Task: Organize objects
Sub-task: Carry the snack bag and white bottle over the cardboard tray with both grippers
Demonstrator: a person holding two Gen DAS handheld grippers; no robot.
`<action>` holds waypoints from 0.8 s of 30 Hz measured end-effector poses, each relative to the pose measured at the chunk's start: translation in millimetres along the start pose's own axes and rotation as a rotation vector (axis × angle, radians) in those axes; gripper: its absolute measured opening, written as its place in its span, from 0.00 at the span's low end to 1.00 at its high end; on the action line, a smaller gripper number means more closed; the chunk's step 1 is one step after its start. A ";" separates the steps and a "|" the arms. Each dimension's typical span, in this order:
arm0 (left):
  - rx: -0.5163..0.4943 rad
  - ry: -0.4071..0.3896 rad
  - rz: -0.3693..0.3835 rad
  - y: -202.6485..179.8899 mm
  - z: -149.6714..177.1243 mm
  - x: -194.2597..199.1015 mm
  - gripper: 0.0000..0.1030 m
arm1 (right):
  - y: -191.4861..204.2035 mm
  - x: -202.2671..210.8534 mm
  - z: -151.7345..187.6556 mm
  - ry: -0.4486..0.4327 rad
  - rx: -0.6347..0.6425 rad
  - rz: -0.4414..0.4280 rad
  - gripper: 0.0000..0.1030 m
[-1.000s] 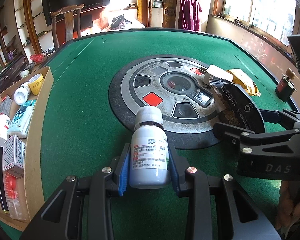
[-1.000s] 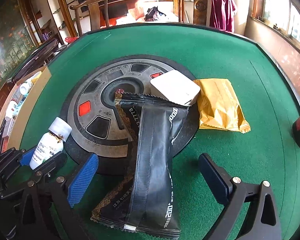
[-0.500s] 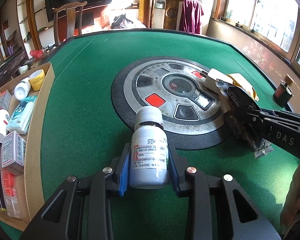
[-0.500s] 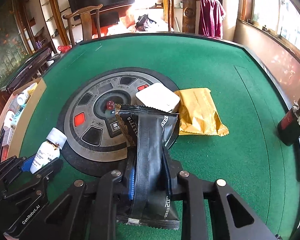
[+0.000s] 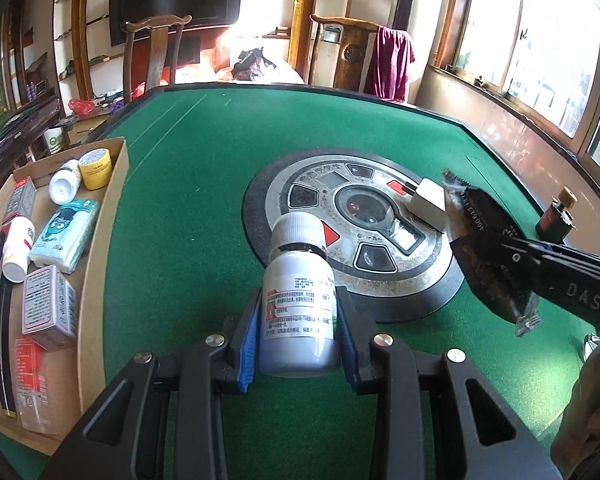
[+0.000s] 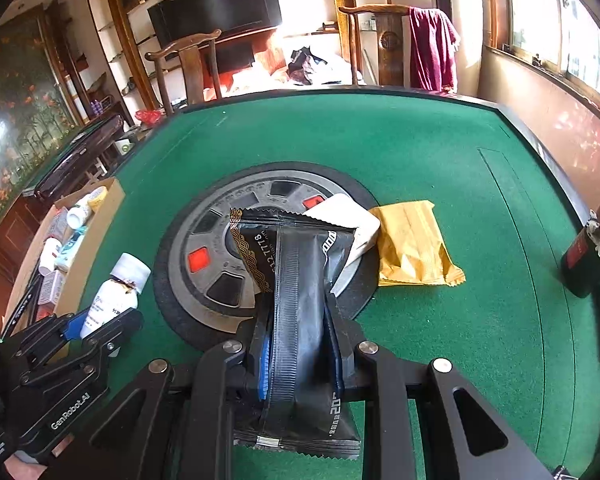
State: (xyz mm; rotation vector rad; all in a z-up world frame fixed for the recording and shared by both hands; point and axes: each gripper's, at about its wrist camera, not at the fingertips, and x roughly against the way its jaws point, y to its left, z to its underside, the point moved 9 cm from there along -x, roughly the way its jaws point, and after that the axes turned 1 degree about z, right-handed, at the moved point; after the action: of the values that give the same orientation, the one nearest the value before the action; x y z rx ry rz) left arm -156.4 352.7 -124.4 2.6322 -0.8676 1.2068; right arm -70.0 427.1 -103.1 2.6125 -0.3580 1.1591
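My left gripper (image 5: 298, 332) is shut on a white pill bottle (image 5: 298, 304) with a white cap, held above the green felt. The same bottle (image 6: 114, 294) and left gripper (image 6: 100, 326) show at the lower left of the right wrist view. My right gripper (image 6: 300, 344) is shut on a black snack packet (image 6: 300, 300), which is squeezed narrow between the blue pads and lifted off the table. In the left wrist view the black packet (image 5: 488, 264) hangs from the right gripper at the right.
A cardboard tray (image 5: 104, 240) at the left holds bottles, boxes and a tissue pack. On the table's round centre console (image 6: 220, 264) rests a white box (image 6: 352, 224), beside it a yellow packet (image 6: 412, 248). A dark red-labelled bottle (image 6: 588, 256) stands at the right edge.
The right gripper closed on the black packet and lifted it off the table. The left gripper kept its hold on the pill bottle and rose a little.
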 end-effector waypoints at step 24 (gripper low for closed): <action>0.059 -0.164 -0.100 70.4 20.4 122.0 0.32 | 105.2 34.0 37.0 -0.012 0.063 -0.153 0.23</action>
State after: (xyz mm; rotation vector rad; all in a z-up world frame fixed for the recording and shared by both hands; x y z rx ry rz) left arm -118.1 232.6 -58.3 2.8164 -0.7238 1.0202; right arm -56.7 312.3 -87.3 2.6484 -0.1223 1.1206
